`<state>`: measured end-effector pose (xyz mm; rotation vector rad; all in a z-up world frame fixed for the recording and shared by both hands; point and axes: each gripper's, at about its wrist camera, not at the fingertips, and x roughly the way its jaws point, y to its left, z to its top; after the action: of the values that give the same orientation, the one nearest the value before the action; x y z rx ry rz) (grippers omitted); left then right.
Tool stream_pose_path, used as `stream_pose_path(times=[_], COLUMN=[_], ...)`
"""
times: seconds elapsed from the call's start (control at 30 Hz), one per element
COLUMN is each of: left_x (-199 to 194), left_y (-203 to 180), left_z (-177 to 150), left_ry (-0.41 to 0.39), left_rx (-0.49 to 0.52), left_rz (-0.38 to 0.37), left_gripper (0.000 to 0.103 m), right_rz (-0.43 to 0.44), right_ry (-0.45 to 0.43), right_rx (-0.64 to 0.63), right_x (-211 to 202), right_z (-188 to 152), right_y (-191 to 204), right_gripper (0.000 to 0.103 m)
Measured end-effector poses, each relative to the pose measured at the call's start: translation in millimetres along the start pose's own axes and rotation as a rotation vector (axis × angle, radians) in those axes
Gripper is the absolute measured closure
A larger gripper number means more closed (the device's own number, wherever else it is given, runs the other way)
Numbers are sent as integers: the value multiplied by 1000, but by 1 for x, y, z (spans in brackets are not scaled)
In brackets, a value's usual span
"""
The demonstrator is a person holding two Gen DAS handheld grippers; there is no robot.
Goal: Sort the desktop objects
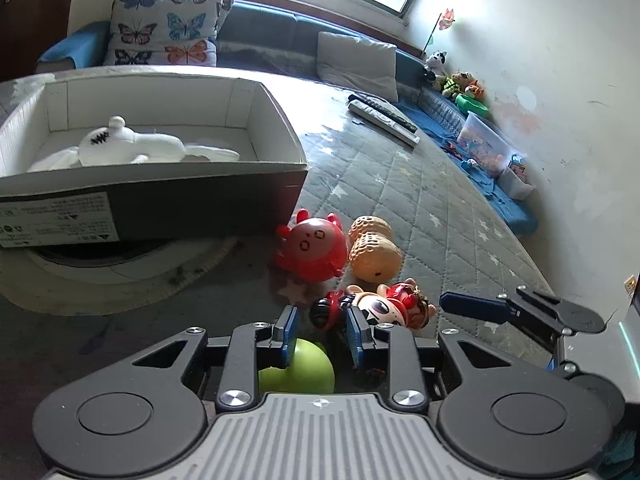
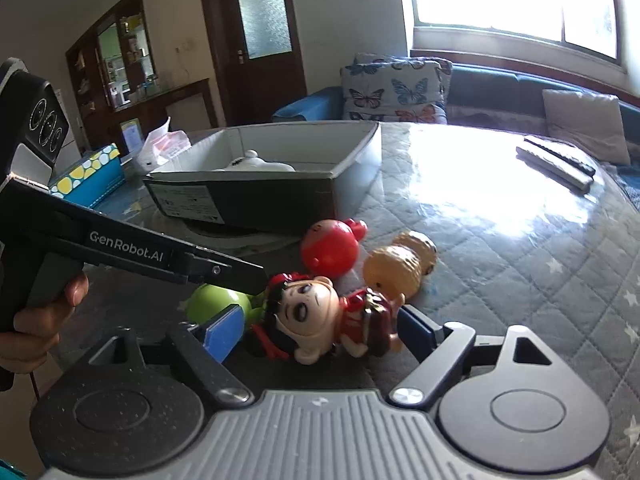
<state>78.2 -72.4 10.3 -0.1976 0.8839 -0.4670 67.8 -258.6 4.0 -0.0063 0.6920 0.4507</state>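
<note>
On the quilted table [image 1: 420, 184], just in front of the shoebox [image 1: 160, 196] that already has a white toy [image 1: 132, 146] in it, the leftover toys sit bunched together: red round one [image 1: 312, 246], peanut [image 1: 374, 250], doll [image 2: 320, 312] and green ball [image 1: 298, 370]. The left gripper [image 1: 322, 334] is partly open over the green ball, though I can't tell if the pads actually touch it. The right gripper [image 2: 320, 326] gapes wide around the doll without pinching it, I'd guess lining up a grab for the box.
</note>
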Motion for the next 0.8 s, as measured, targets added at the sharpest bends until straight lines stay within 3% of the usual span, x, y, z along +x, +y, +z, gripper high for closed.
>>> stream_pose_path(times=[0.47, 0.8], left_x=[14, 25], left_y=[15, 19], left_z=[15, 15], left_ry=[41, 84], left_rx=[-128, -208], left_rz=[-83, -138], left_gripper=[73, 68], right_rz=[12, 19], right_ry=[17, 26], right_rx=[49, 80], right_x=[20, 14], right_z=[-5, -9], right_y=[-9, -13], right_gripper=[11, 18])
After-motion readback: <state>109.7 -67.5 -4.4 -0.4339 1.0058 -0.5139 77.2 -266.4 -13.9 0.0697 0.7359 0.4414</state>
